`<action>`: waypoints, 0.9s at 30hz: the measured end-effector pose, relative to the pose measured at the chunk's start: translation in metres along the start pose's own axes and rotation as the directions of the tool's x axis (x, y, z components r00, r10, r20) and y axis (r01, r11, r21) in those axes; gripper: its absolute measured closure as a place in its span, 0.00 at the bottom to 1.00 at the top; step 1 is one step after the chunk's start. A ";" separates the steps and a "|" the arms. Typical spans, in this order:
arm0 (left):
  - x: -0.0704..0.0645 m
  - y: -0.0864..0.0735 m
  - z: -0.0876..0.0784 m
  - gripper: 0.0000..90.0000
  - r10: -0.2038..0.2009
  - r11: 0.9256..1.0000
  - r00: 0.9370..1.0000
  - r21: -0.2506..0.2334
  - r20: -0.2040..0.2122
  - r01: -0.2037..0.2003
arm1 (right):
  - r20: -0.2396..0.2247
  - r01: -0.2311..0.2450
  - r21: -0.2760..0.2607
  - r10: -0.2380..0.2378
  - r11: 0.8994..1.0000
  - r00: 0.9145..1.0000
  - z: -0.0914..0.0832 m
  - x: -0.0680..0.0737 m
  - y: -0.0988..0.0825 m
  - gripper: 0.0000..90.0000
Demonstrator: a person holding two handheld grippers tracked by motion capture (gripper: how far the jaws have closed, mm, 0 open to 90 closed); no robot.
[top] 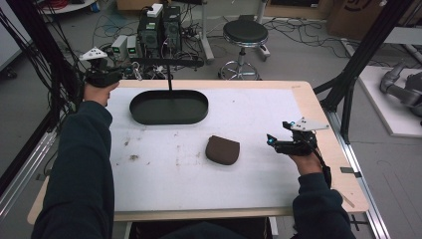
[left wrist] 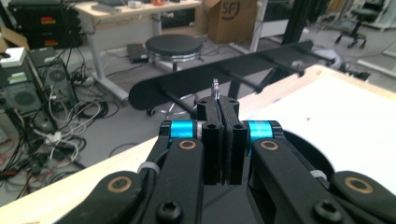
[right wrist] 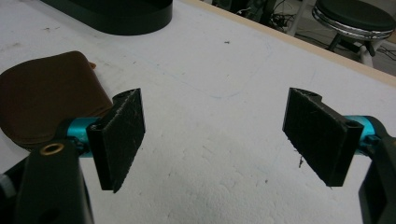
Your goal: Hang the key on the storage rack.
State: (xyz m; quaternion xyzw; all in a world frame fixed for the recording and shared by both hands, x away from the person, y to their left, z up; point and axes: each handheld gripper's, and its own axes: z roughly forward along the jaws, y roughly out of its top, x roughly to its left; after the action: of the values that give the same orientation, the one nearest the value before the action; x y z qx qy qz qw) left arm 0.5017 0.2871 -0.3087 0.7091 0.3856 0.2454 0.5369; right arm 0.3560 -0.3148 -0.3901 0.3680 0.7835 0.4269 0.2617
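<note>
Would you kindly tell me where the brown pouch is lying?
In the high view, the brown pouch lies mid-table, between the black tray and the right gripper.

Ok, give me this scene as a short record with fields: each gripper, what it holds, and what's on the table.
left gripper: jaws shut on a small thin metal piece, raised near the table's far left corner
right gripper: jaws open, nothing between them, low over the white mat
brown pouch: lying flat on the mat, left of the right gripper, untouched
black oval tray: at the far side of the mat, looks empty
table: wooden edge around the mat
</note>
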 end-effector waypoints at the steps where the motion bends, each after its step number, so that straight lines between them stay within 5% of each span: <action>1: 0.001 -0.001 0.001 0.98 0.003 1.000 1.000 0.009 -0.004 -0.003 | -0.001 -0.001 0.000 0.001 1.000 1.000 0.000 0.000 0.000 0.24; 13: 0.008 -0.009 0.019 0.98 -0.056 0.998 0.995 -0.013 -0.084 0.055 | -0.007 0.000 0.004 0.000 1.000 1.000 0.002 0.000 0.000 0.24; 20: 0.005 -0.012 0.024 0.94 -0.071 0.997 0.983 0.019 -0.167 0.075 | -0.007 0.006 0.006 -0.006 1.000 1.000 0.002 0.001 -0.001 0.24; 22: 0.006 -0.015 0.021 0.81 -0.104 0.994 0.973 0.020 -0.206 0.110 | -0.008 0.005 0.006 -0.005 1.000 1.000 0.002 0.001 -0.001 0.24; 25: 0.004 -0.022 0.011 0.68 -0.134 0.991 0.965 -0.001 -0.227 0.137 | -0.010 0.009 0.004 -0.009 1.000 1.000 0.003 0.001 -0.001 0.24; 26: 0.002 -0.026 0.005 0.55 -0.153 0.988 0.961 -0.016 -0.231 0.154 | -0.017 0.010 0.005 -0.010 1.000 1.000 0.003 0.001 0.000 0.24; 27: 0.001 -0.029 0.001 0.55 -0.165 0.986 0.960 -0.026 -0.227 0.163 | -0.017 0.010 0.005 -0.010 1.000 1.000 0.003 0.001 0.000 0.24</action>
State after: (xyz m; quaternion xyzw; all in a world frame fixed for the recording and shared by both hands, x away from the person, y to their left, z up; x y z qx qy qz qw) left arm 0.4952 0.2912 -0.3371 0.6399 0.5013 0.2814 0.5098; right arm 0.3577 -0.3123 -0.3918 0.3613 0.7885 0.4268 0.2563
